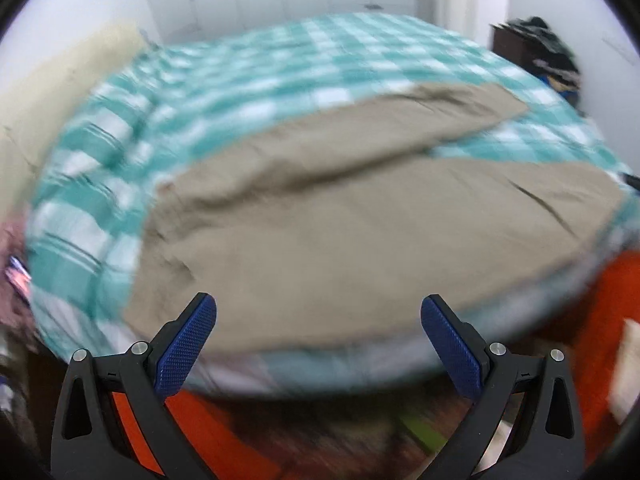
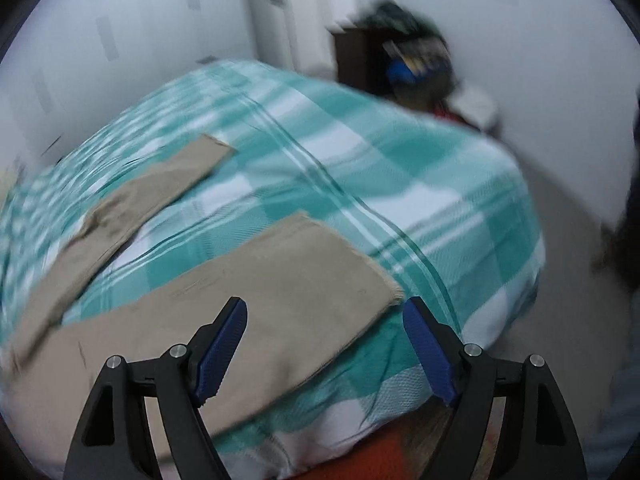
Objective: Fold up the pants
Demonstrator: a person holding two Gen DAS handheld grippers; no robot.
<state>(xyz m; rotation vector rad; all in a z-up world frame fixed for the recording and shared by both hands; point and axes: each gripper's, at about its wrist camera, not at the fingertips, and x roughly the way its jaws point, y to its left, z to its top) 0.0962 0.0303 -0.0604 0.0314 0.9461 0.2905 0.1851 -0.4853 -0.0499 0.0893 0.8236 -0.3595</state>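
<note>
A bed (image 1: 248, 64) under a green-and-white checked cover carries tan pants (image 1: 340, 220) spread flat along its near edge, the two legs splayed apart toward the far right corner. The soft, light cloth looks likely to sag and crease when lifted, so the waistband end and the near leg's hem (image 2: 372, 280) seem the best places to pinch. The left gripper (image 1: 318, 334) and right gripper (image 2: 324, 342) hover over the near edge, fingers spread wide, holding nothing.
</note>
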